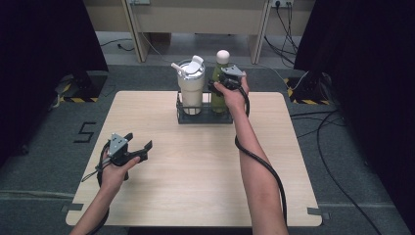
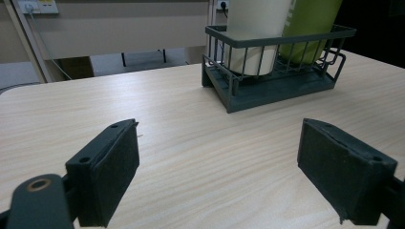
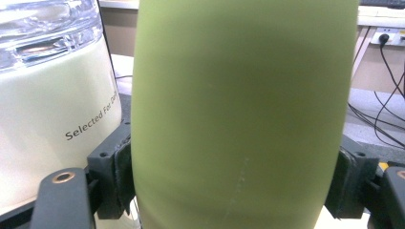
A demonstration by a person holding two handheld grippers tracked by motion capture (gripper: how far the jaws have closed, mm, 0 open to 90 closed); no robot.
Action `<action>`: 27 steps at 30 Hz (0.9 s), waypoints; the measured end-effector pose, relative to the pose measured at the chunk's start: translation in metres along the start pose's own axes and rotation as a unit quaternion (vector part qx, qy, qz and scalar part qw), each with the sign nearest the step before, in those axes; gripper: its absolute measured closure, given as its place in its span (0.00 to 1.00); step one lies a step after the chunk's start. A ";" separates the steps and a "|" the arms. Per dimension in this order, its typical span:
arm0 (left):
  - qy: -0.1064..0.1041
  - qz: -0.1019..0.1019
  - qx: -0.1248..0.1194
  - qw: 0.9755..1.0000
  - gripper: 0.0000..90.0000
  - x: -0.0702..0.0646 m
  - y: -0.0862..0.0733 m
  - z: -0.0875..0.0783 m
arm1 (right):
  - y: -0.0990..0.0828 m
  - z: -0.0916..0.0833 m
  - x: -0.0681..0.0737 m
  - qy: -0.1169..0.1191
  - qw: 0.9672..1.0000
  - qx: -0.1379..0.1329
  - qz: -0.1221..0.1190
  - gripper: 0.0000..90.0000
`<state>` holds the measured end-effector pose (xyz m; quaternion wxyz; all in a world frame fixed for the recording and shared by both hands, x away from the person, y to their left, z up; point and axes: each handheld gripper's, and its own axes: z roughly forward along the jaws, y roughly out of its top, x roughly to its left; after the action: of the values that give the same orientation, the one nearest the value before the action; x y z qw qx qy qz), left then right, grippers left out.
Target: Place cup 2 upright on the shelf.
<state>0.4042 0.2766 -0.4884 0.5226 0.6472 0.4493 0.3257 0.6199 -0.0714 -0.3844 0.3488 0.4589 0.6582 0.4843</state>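
1. Your green bottle (image 3: 243, 114) has a smooth, matt coat.
2. The cream tumbler (image 3: 52, 133) beside it looks satin, with a glossy clear plastic lid (image 3: 47, 28).
3. The rack (image 2: 277, 62) is dark painted wire.
4. The counter (image 2: 191, 143) shows pale, matt wood grain.

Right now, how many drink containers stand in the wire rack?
2: a cream tumbler in the rack's left half, a green bottle in its right half, clamped by the right gripper.

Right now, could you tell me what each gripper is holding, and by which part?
The right gripper is shut on the green bottle, its pads on either side of the body, in the rack. The left gripper is open and holds nothing.
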 end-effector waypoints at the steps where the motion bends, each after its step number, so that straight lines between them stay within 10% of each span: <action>1: 0.000 0.001 0.000 1.000 0.15 0.000 0.000 0.000 | 0.000 0.000 0.000 0.000 1.000 0.000 0.000 0.24; 27: 0.001 0.001 0.001 1.000 0.15 -0.001 -0.001 0.000 | -0.005 -0.015 -0.001 0.003 1.000 0.006 -0.020 0.14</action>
<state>0.4039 0.2756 -0.4889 0.5214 0.6480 0.4492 0.3263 0.6051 -0.0777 -0.3853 0.3535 0.4465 0.6710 0.4748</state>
